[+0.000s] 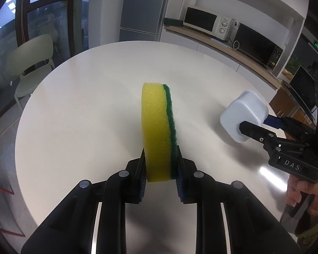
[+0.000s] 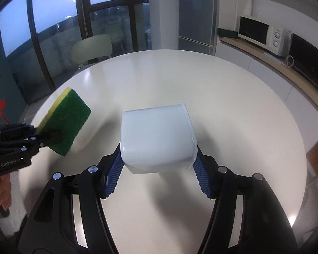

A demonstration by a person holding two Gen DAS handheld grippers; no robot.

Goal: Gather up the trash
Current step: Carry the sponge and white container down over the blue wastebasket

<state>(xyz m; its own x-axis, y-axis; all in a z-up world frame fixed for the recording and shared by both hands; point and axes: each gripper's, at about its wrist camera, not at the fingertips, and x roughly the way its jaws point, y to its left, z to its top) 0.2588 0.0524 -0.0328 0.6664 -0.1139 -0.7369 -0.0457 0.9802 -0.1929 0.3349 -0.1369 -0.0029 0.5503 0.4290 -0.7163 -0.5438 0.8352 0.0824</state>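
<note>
My left gripper (image 1: pixel 160 160) is shut on a yellow sponge with a green scouring side (image 1: pixel 158 127) and holds it on edge above the round white table (image 1: pixel 84 97). The sponge also shows at the left of the right wrist view (image 2: pixel 63 124), held by the left gripper (image 2: pixel 53 137). My right gripper (image 2: pixel 158 160) is shut on a white plastic container (image 2: pixel 158 137), bottom side up, held above the table (image 2: pixel 233 105). In the left wrist view the container (image 1: pixel 241 116) is at the right, in the right gripper (image 1: pixel 256 127).
A pale green chair (image 1: pixel 31 63) stands beyond the table by dark windows. A counter with a white microwave (image 1: pixel 207 22) and a black oven (image 1: pixel 258 48) runs along the right. A grey fridge (image 2: pixel 196 12) stands behind the table.
</note>
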